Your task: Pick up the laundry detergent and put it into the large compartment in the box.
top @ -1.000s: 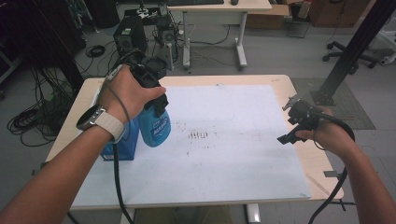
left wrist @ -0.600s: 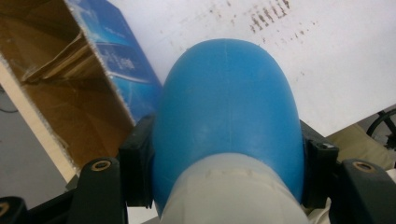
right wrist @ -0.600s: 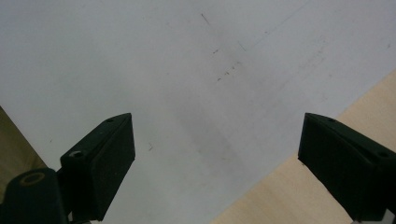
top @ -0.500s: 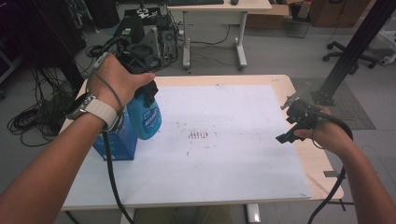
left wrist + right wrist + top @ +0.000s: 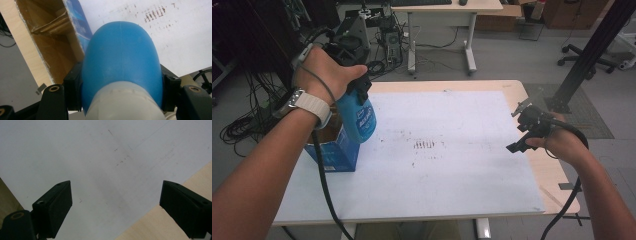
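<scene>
Blue bottle (image 5: 360, 116) squeezed tight between both jaws of the left gripper (image 5: 343, 50), held up off the desk (image 5: 492, 85) just above the open box (image 5: 334, 150), likely on its way in or out. Right gripper (image 5: 527, 127) wide open and holding nothing, parked over the white sheet (image 5: 452, 165) near the desk edge. Brown inside of the box plain in the left gripper view, and only its blue side in the high view.

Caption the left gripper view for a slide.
Left gripper clamps a blue spray bottle above an open cardboard box.
</scene>
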